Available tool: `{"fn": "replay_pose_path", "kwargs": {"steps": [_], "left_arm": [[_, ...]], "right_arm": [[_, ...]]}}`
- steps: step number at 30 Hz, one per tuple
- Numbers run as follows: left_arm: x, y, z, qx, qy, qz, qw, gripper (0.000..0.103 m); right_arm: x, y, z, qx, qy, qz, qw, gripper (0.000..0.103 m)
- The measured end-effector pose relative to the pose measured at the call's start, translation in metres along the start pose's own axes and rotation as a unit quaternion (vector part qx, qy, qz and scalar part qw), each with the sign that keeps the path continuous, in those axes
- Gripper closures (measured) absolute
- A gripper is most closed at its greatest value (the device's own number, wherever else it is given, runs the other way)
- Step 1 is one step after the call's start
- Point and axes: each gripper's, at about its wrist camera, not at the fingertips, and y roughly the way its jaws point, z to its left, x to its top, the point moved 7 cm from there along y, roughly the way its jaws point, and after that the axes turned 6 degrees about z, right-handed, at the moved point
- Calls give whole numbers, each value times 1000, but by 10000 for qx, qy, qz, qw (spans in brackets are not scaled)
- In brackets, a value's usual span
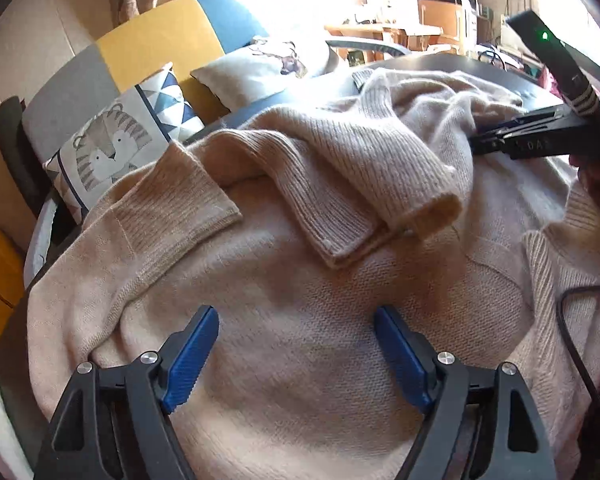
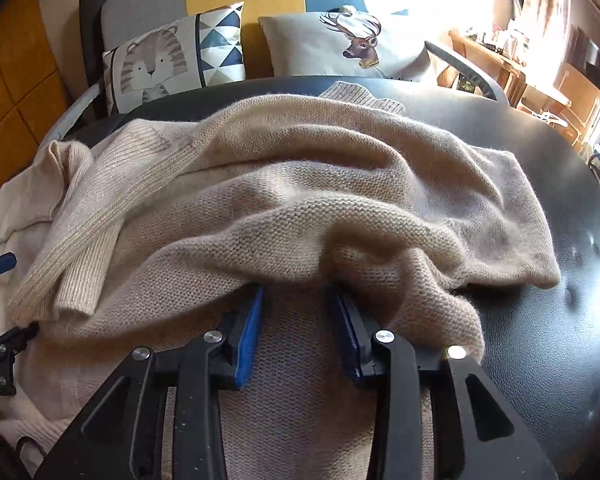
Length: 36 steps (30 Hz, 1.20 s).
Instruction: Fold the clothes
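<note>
A beige knitted sweater (image 1: 300,280) (image 2: 300,184) lies spread and rumpled over a black round table (image 2: 560,240). Two ribbed sleeves (image 1: 340,184) are folded across its body. My left gripper (image 1: 296,320) hovers open just above the sweater's flat body, with nothing between its blue pads. My right gripper (image 2: 296,290) is at the sweater's far side, and a bunched fold of knit is draped over its fingertips and hides them. Its pads stand narrow, closed on that fold. In the left wrist view the right gripper (image 1: 480,146) shows at the right edge, held by a hand.
A tiger cushion (image 2: 152,68) and a deer cushion (image 2: 356,44) rest on a grey, yellow and blue sofa (image 1: 152,40) behind the table. A black cable (image 1: 572,340) runs over the sweater at the right. Bare tabletop shows to the right of the sweater.
</note>
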Motion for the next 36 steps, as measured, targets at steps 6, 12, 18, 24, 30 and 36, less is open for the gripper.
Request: {"fn": "replay_pose_path", "kwargs": {"steps": [6,12,18,24,30,36], "left_arm": [[-1,1,35,614,47,291,9977,16],[-25,-38,21,-662,-590,54,9960,21],[-59,-45,-9,-778,54,236,9967,20],[-91,-60,19,-477,311,378,9977,20],[-111,-68,60,-619,-644,553,9945,19],[-92,-87,66,-1062,-1497,-10,9830,20]], "right_arm": [[-16,-11,1,149,86,85,9998,64],[-79,-48,6,232,-33,289,9993,63],[-112,-76,5,414,346,100,9985,57],[-127,-85,-9,363,657,54,9972,56],[-127,-79,-15,662,996,68,9928,56],[-120,-67,12,626,626,217,9958,56]]}}
